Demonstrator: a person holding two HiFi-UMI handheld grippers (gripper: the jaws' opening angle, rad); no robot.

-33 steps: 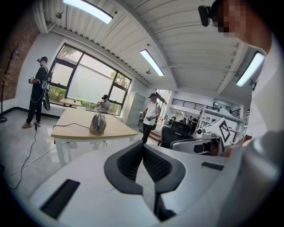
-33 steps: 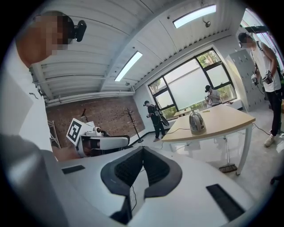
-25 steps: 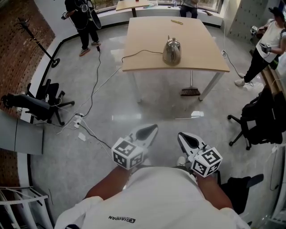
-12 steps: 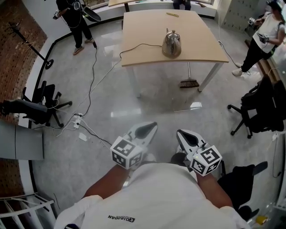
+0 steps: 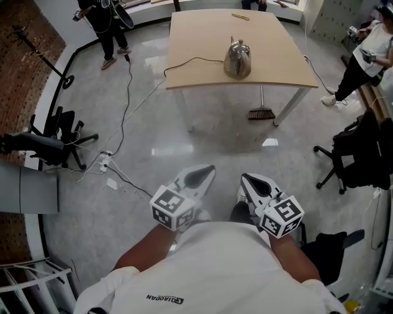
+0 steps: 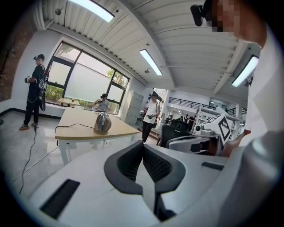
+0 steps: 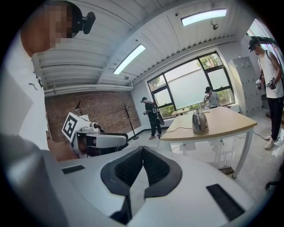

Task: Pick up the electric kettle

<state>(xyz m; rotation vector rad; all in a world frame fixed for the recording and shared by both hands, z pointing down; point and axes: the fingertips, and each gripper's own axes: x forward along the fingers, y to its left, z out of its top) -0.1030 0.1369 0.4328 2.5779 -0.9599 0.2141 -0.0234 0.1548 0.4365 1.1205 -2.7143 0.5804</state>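
A shiny steel electric kettle (image 5: 237, 59) stands on a light wooden table (image 5: 202, 37) far ahead, across a stretch of grey floor. Its cord (image 5: 187, 61) runs off the table's left edge. My left gripper (image 5: 203, 175) and right gripper (image 5: 248, 181) are held side by side close to my body, well short of the table. Both are shut with nothing between the jaws. The kettle (image 6: 103, 123) shows small beyond the shut left gripper (image 6: 142, 144) in the left gripper view. It is just as distant past the right gripper (image 7: 143, 150), where the kettle (image 7: 199, 122) shows small too.
A broom (image 5: 261, 113) leans under the table. Cables and a power strip (image 5: 104, 163) lie on the floor at left. A black office chair (image 5: 46, 144) stands at left and another chair (image 5: 359, 153) at right. One person (image 5: 104, 18) stands far left and another person (image 5: 371, 52) far right.
The table and kettle have slid slightly up in the head view and the floor items have shifted with my walking. Both grippers keep their place before my body, still shut.
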